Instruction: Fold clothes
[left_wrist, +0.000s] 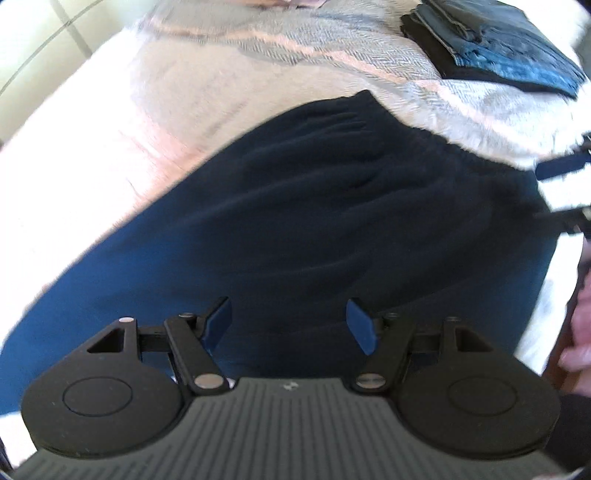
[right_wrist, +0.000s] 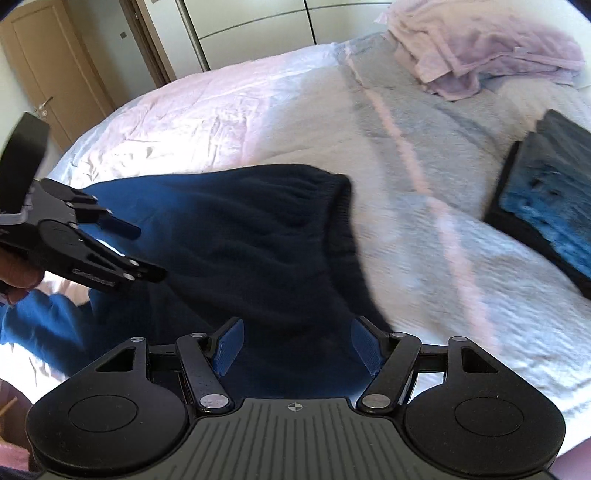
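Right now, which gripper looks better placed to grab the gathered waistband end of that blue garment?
Probably the right gripper: it is open, and the navy garment's waistband runs down toward its right finger. The left gripper, also open, hovers over plain fabric further from the waistband.

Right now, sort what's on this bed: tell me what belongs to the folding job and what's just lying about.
In the job:
- dark blue garment, spread on the bed
- left hand-held gripper, open above it
- right hand-held gripper, open above it

Lying about:
- folded dark clothes stack
- crumpled pink cloth
- grey striped blanket
- wooden door
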